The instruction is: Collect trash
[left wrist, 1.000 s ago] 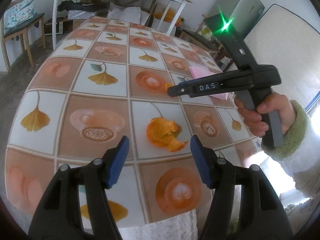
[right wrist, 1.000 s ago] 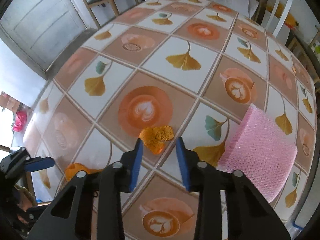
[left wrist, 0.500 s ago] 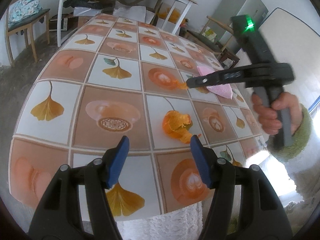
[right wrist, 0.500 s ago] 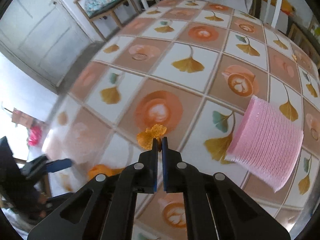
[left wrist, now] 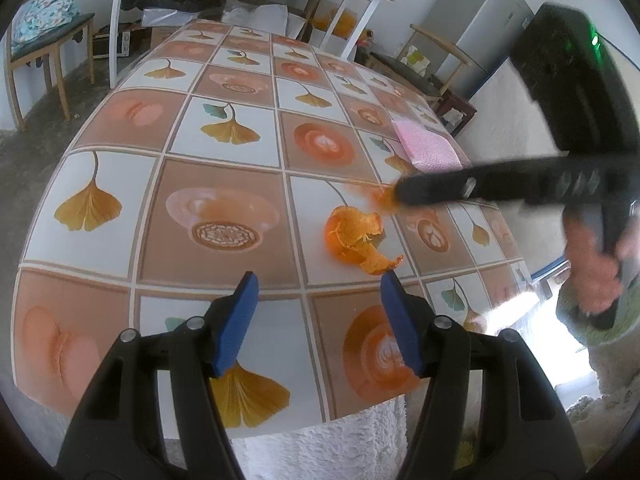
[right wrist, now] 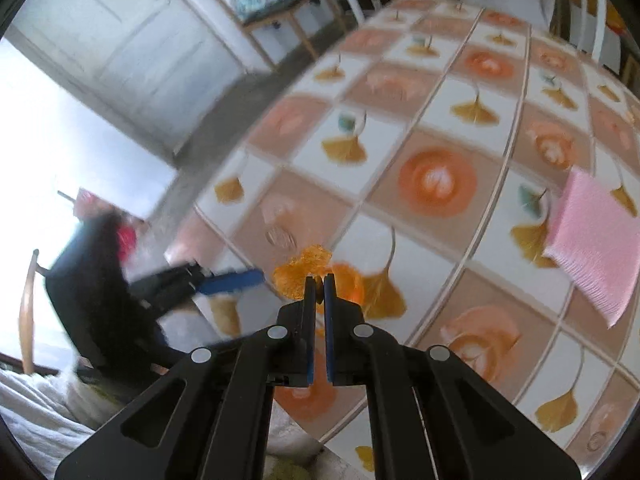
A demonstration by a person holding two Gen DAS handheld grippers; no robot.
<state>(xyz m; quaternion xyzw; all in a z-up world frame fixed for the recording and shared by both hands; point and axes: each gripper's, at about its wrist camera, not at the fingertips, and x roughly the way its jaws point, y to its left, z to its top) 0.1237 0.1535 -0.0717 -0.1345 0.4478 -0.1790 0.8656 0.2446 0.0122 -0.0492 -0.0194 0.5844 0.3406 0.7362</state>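
Right claw clenched on small orange peel, lifted above surface. Left claw released, hovering near big peel lying on surface. Pink pad far right.

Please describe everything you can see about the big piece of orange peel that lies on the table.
The big orange peel is bright orange, curled and torn, with a paler, dried-looking strip trailing toward the table's near edge. It looks like mandarin skin, thin and bent into an open cup shape. It lies on a white square of the patterned tablecloth, just ahead of the open left claw. Nothing grips it; only the cloth touches it.
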